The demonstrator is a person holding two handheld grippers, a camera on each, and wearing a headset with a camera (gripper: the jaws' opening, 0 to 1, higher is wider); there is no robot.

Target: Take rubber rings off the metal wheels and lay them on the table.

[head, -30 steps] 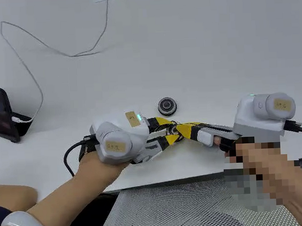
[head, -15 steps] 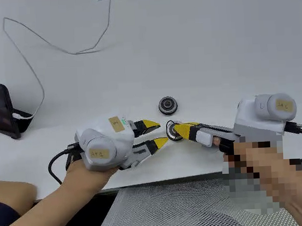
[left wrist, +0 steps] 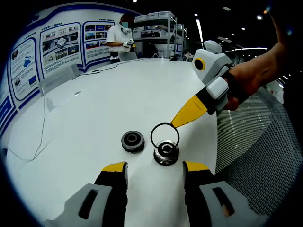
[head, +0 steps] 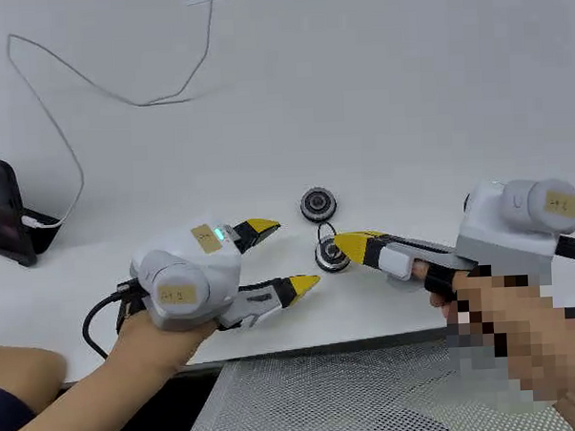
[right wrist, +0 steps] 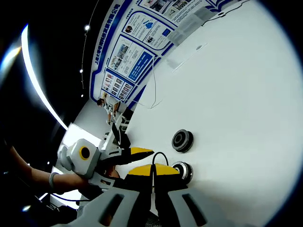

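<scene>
Right gripper view: fingers (right wrist: 142, 171) half hide rubber ring (right wrist: 159, 153).

Before you: white table (head: 407, 105). Two metal wheels near front edge, close but apart: far wheel (head: 317, 203), near wheel (head: 330, 255). White cable (head: 147, 104) loops far left; dark device (head: 3, 216) at left edge.

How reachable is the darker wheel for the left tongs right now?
Probably yes: the left tongs stand open, with bare table between them and the darker wheel; the right tongs, holding the ring, sit aside.
</scene>
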